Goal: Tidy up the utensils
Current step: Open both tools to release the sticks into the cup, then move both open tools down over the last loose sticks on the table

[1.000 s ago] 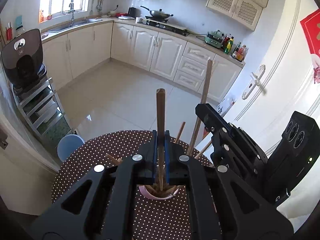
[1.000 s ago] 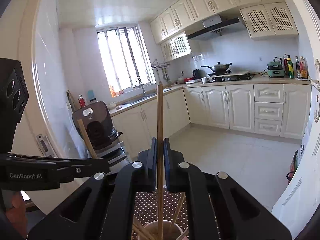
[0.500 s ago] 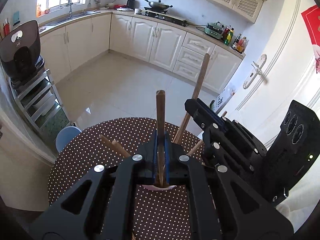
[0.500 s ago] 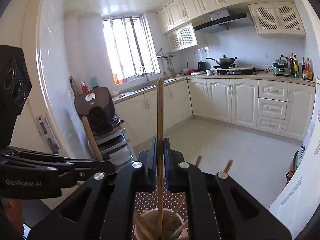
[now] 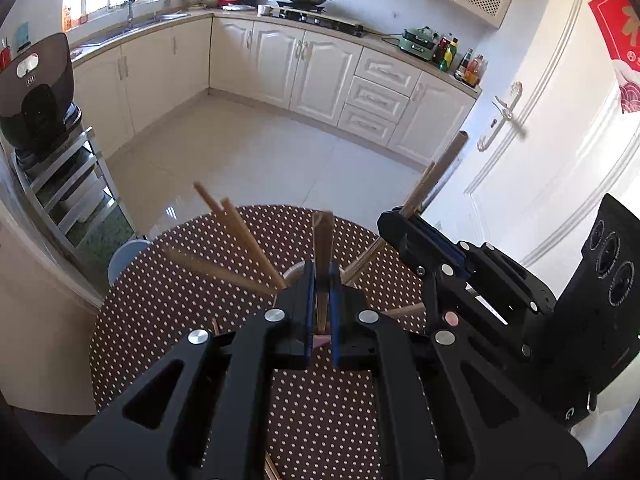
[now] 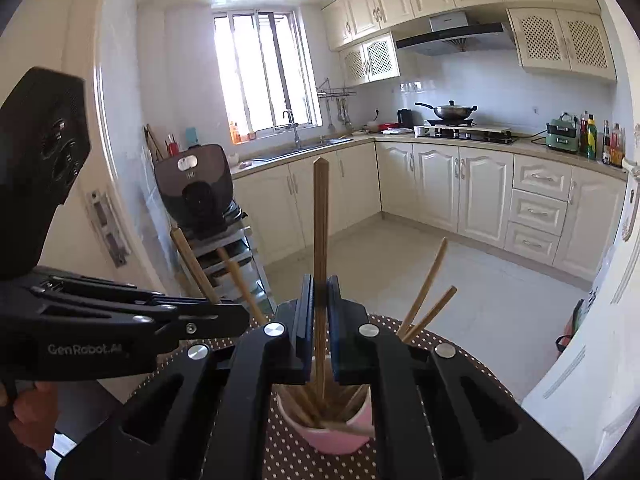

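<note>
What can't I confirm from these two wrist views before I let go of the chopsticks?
- Left wrist view: the pink round cup is nearly all hidden behind the left gripper, so the lower end of its brown wooden chopstick is unseen.
- Left wrist view: loose wooden chopsticks leaning leftward are motion-blurred.
- Right wrist view: the cup's near rim is covered by the right gripper; its chopstick's tip depth is unclear.

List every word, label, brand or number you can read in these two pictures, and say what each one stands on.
"GenRobot.AI": white lettering on the side of the left gripper, seen from the right wrist view.
Red wall hanging: pattern only, no legible characters.
Black appliance on the rack: a small mark, too blurred to read.
Bottles on the counter: labels too small to read.
</note>
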A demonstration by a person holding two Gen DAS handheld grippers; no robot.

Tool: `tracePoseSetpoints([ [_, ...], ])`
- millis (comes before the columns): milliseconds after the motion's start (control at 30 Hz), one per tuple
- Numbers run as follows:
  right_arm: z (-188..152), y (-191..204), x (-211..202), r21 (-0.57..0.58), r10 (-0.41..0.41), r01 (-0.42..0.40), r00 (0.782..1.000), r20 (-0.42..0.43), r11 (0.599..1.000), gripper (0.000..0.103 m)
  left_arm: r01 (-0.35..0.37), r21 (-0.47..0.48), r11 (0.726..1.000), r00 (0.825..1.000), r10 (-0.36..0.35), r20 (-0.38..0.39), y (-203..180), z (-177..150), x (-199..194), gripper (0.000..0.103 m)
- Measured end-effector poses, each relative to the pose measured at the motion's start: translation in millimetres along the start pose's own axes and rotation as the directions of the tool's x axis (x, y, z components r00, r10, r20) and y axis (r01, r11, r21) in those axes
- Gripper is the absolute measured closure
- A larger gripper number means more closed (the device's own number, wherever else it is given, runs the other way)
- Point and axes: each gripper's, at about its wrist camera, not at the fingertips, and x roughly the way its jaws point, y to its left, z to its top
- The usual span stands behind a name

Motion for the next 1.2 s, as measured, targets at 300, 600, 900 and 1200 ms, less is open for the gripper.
tracePoseSetpoints([
  [300, -10.9, 9.0, -12.6, -0.003, -0.028, 0.028, 0.999, -0.020, 1.000, 0.097, 0.001, 0.020, 1.000, 1.000, 0.000, -0.027, -5.9, -12.8, -2.6, 0.096],
  [600, -18.9, 19.2, -12.0, -0.034, -0.056, 0.054, 0.996, -0.064, 0.998, 0.096, -0.013, 0.015, 1.000, 0.999, 0.013, -0.053, -3.9, -24.6, -3.5, 0.096],
  [900, -13.4, 25.0, -13.7, -0.008, -0.065, 0.065, 0.994, -0.093, 0.998, 0.094, -0.025, -0.022, 0.999, 0.996, 0.023, -0.085, 5.5, -25.4, -5.7, 0.094],
  [1200, -8.9, 24.1, -22.9, 0.035, -0.082, 0.086, 0.991, -0.102, 0.996, 0.084, -0.021, -0.054, 0.998, 0.997, 0.016, -0.081, 12.7, -24.7, -12.1, 0.059],
])
